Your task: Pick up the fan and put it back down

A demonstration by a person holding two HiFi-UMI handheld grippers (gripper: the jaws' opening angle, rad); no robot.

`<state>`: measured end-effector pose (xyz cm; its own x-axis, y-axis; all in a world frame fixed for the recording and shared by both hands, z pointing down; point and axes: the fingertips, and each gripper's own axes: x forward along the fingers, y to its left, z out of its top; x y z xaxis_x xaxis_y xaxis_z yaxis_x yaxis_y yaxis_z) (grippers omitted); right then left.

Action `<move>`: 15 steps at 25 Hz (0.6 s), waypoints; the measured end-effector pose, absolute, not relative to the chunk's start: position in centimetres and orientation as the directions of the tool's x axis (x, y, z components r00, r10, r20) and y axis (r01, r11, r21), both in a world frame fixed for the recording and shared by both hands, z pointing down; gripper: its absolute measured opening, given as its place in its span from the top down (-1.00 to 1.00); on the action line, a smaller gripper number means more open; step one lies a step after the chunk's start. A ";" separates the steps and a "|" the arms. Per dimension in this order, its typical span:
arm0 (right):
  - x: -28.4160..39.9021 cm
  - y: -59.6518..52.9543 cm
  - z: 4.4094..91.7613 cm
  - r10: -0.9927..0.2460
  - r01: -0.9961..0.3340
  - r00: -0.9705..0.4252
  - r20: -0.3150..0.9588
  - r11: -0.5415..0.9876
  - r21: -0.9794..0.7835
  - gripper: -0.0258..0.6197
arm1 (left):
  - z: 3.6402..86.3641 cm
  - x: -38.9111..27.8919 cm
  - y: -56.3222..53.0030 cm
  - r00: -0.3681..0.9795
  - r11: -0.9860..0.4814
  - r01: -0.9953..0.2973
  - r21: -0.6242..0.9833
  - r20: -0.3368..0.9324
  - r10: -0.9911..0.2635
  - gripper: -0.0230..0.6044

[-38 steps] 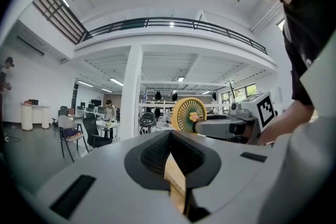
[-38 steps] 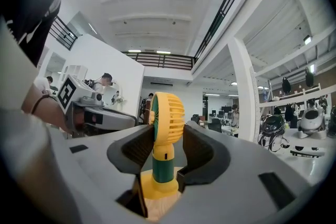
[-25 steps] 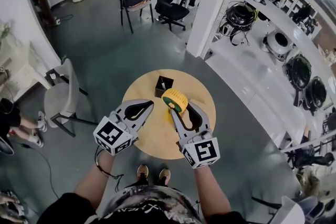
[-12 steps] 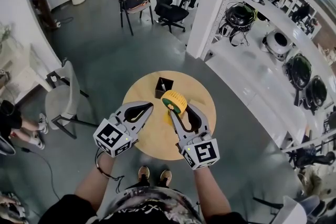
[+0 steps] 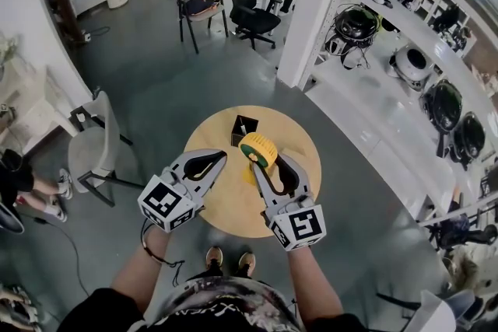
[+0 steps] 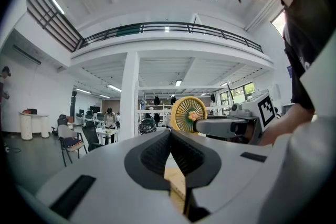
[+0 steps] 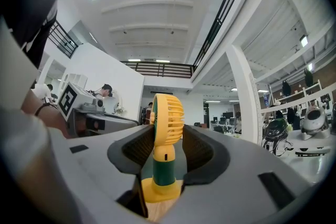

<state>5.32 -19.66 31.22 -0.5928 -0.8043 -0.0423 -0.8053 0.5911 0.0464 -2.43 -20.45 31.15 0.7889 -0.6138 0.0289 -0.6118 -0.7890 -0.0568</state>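
A small yellow fan [image 5: 258, 149] with a green stem stands upright over the round wooden table [image 5: 226, 202]. My right gripper [image 5: 265, 160] is shut on it, one jaw pad on each side of the fan's round head [image 7: 168, 115]. In the right gripper view [image 7: 167, 132] the yellow base shows low between the jaws with wood just under it; I cannot tell whether it touches the table. My left gripper [image 5: 221, 157] hovers to the fan's left, shut and empty, its tips meeting [image 6: 169, 131]. The left gripper view shows the fan [image 6: 187, 114] from the side.
A small black open box [image 5: 243, 128] stands on the table behind the fan. A grey chair [image 5: 93, 150] is on the floor at left. A white pillar [image 5: 311, 8] and white shelves [image 5: 405, 82] with round appliances run along the right. The person's shoes [image 5: 227, 259] are by the table's near edge.
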 end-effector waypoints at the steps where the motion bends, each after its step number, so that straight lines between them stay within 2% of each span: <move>1: 5.3 -19.7 31.2 -0.804 -0.805 -0.593 -0.044 0.592 0.046 0.39 | 31.1 -2.4 -20.5 0.789 -0.789 -0.612 -0.057 0.030 -0.614 0.87; 15: 4.9 -20.2 32.0 -0.803 -0.804 -0.595 -0.037 0.594 0.030 0.39 | 31.7 -2.9 -20.9 0.787 -0.788 -0.614 -0.046 0.036 -0.616 0.87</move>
<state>4.86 -20.24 32.00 -0.5945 -0.8032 -0.0374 -0.8041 0.5938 0.0301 -2.93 -20.89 31.73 0.7871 -0.6158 0.0357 -0.6143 -0.7878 -0.0456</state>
